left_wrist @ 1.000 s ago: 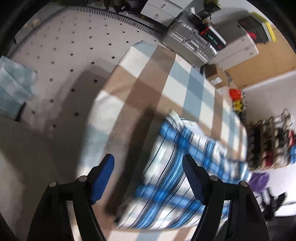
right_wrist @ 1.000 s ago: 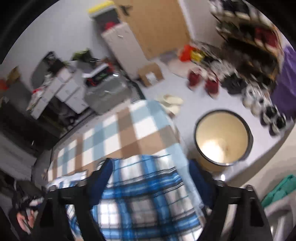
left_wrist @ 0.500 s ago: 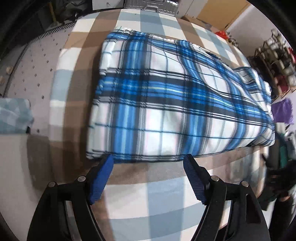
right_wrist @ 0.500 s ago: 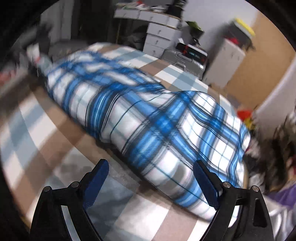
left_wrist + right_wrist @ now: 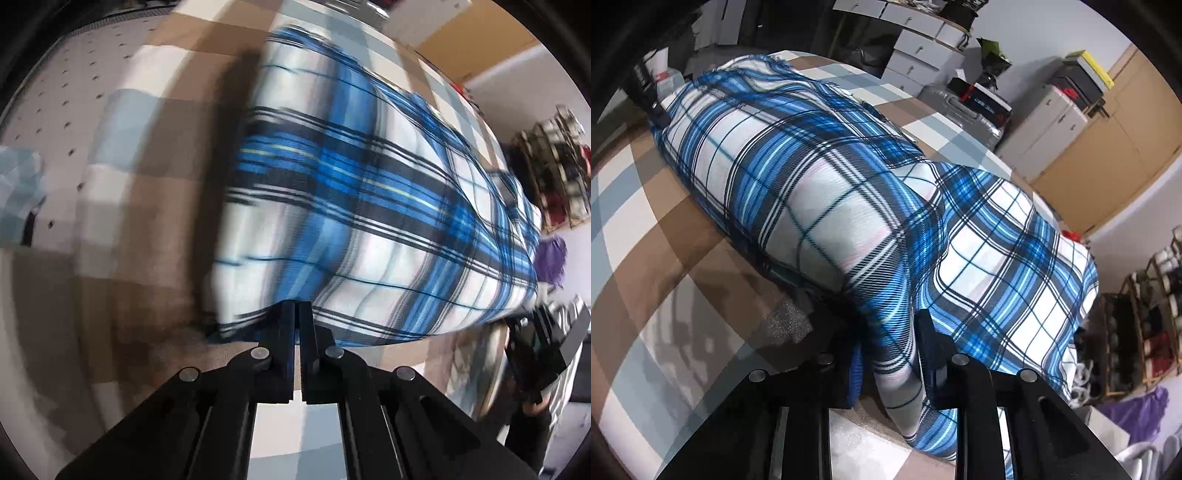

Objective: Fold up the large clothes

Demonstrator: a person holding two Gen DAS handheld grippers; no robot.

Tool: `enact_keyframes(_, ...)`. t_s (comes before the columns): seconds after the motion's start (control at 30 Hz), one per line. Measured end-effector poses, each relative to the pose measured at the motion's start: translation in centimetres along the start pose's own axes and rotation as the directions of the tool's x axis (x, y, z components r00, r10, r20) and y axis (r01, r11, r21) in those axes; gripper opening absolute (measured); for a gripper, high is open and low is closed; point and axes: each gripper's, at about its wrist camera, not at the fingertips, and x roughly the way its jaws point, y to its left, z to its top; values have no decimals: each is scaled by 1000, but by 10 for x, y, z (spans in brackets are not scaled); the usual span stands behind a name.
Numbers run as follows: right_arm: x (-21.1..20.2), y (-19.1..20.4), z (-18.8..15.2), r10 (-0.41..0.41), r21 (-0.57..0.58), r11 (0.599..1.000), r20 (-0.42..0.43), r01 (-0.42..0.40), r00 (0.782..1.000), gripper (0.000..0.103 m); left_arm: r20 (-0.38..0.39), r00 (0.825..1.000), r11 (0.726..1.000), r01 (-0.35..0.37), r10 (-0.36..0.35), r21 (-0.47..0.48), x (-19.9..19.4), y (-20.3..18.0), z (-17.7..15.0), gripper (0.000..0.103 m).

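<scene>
A large blue, white and black plaid garment (image 5: 369, 206) lies along a table with a brown, white and grey checked cloth (image 5: 140, 155). My left gripper (image 5: 297, 314) is shut on the garment's near edge, which is lifted and blurred. In the right wrist view the same garment (image 5: 820, 184) is bunched into a long mound. My right gripper (image 5: 890, 332) is shut on a fold of its near edge, with cloth pulled between the fingers. The other gripper (image 5: 535, 343) shows at the far right of the left wrist view.
A silver suitcase (image 5: 964, 107), white drawers (image 5: 923, 48) and a wooden cabinet (image 5: 1108, 122) stand beyond the table. Shoe racks (image 5: 1145, 317) are at the right. A dotted floor mat (image 5: 55, 85) lies left of the table, with a pale blue cloth (image 5: 18, 192) on it.
Both grippers were open half a second ago, just short of the garment's near edge. Both have closed on that edge, and the left one has lifted it.
</scene>
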Motion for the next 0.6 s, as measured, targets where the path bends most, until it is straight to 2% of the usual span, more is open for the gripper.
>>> enact_keyframes(0.03,-3,-1,-2,-4,9,1000,3,4,1000,41,18,1000,999,8,-8,-33,-5,8,0,0)
enact_keyframes(0.07,-7,-2,-5,-19,22,1000,8,19,1000,50,40,997,994,74,-72,-74,-14,21,-2,0)
enact_keyframes(0.1,-13,-6,-9,-32,60,998,15,31,999,71,47,994,990,107,-103,-93,-18,27,-5,0)
enact_keyframes(0.13,-22,-9,-14,-19,101,995,36,15,999,76,51,991,984,129,-124,-121,-23,37,-10,0)
enact_keyframes(0.2,-42,-26,-28,102,245,961,102,-125,990,76,29,989,971,148,-145,-187,-25,53,-21,27)
enact_keyframes(0.23,-51,-35,-35,144,320,930,133,-180,981,76,26,983,960,185,-184,-210,-25,60,-28,56)
enact_keyframes(0.27,-58,-41,-43,176,380,896,166,-228,970,76,26,978,952,208,-207,-225,-26,59,-41,75)
enact_keyframes(0.3,-65,-48,-52,221,439,849,209,-293,953,79,31,974,944,225,-224,-239,-28,58,-52,75)
enact_keyframes(0.33,-70,-55,-61,256,497,793,253,-352,933,85,45,968,936,249,-245,-250,-28,59,-58,75)
enact_keyframes(0.4,-73,-68,-83,316,615,641,334,-459,888,93,64,950,913,310,-304,-265,-27,55,-63,75)
enact_keyframes(0.43,-69,-74,-94,348,666,543,376,-512,859,94,64,944,904,330,-325,-273,-21,56,-58,76)
enact_keyframes(0.47,-65,-78,-102,364,697,478,396,-534,843,94,52,935,892,349,-350,-286,-14,54,-60,77)
enact_keyframes(0.5,-55,-84,-114,388,748,361,422,-557,819,94,34,926,876,368,-377,-312,-4,52,-60,77)
enact_keyframes(0.53,-49,-88,-124,404,772,270,451,-575,795,94,39,915,859,391,-401,-331,1,51,-60,88)
enact_keyframes(0.57,-39,-92,-133,420,789,155,492,-595,762,94,87,907,846,417,-413,-332,0,48,-57,91)
enact_keyframes(0.6,-29,-95,-141,415,806,54,519,-590,747,94,101,905,842,422,-413,-336,0,46,-57,91)
